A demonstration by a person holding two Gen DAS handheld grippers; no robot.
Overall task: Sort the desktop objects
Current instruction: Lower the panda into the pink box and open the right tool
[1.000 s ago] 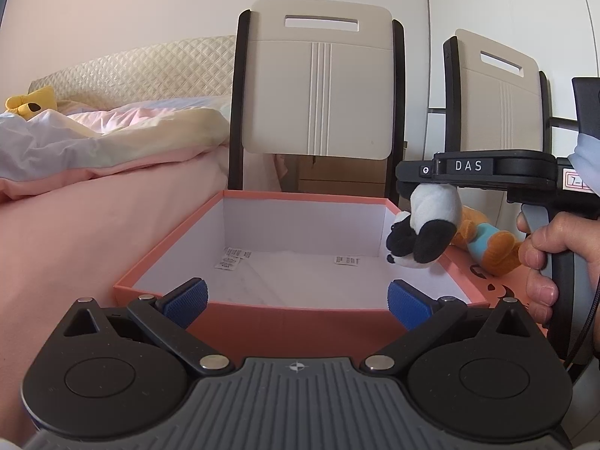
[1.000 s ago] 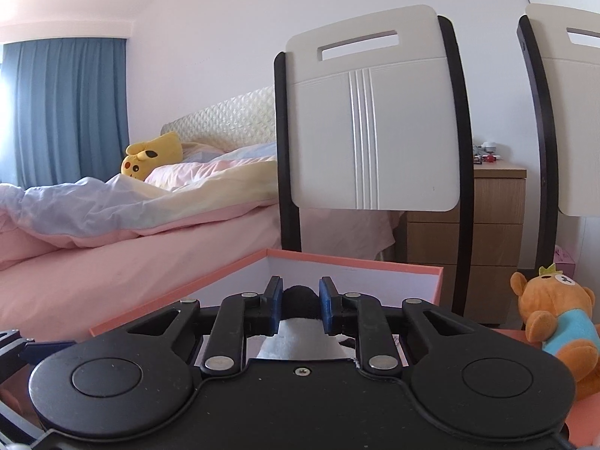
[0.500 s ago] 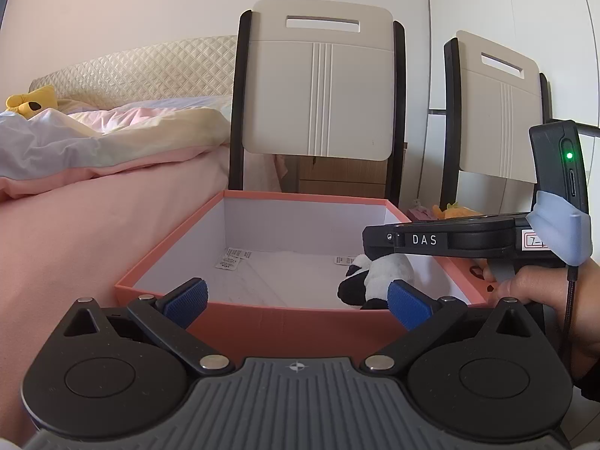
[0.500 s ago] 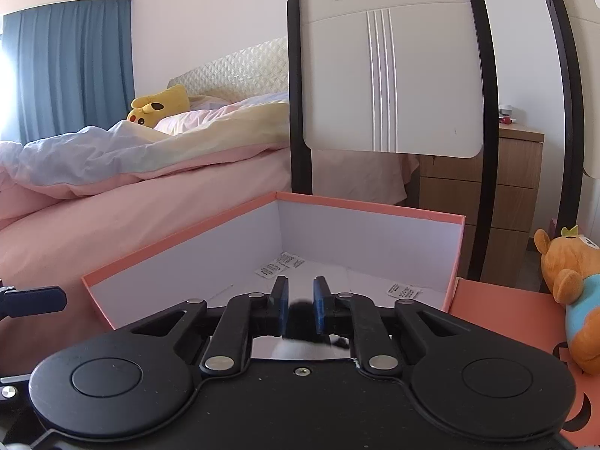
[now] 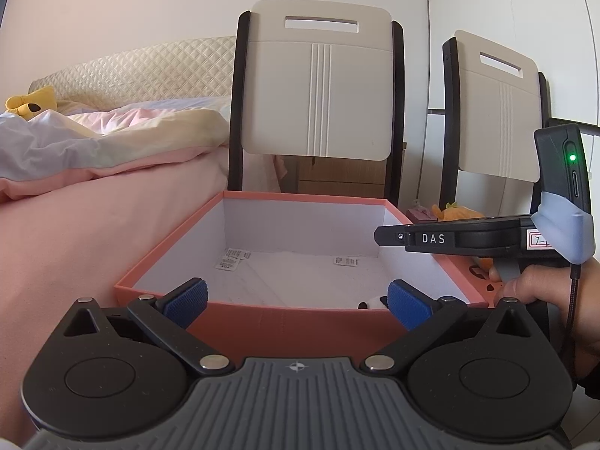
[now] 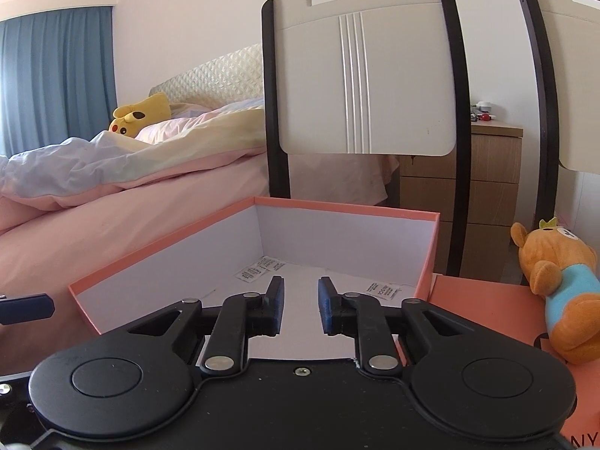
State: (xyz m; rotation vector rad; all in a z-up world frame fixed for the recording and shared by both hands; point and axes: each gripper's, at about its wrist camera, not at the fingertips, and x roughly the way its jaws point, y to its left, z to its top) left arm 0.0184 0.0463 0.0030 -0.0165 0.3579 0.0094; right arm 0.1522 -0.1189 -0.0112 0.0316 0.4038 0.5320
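Right gripper (image 6: 300,309) hangs over the coral box (image 5: 262,305) with its jaws parted and nothing between them.

I read that spread as a release: a scrap of black-and-white plush (image 5: 371,303) lies inside the box at its near right corner, mostly hidden behind the box's front wall and my left gripper's blue pad, so I cannot make out its pose. My left gripper (image 5: 296,298) waits just in front of the box, jaws wide and empty, probably to stay clear of the drop. Outside the box, on its right, the orange bear (image 6: 558,292) rests on a flat orange sheet (image 6: 480,307); its lower body is cut off by the gripper housing.
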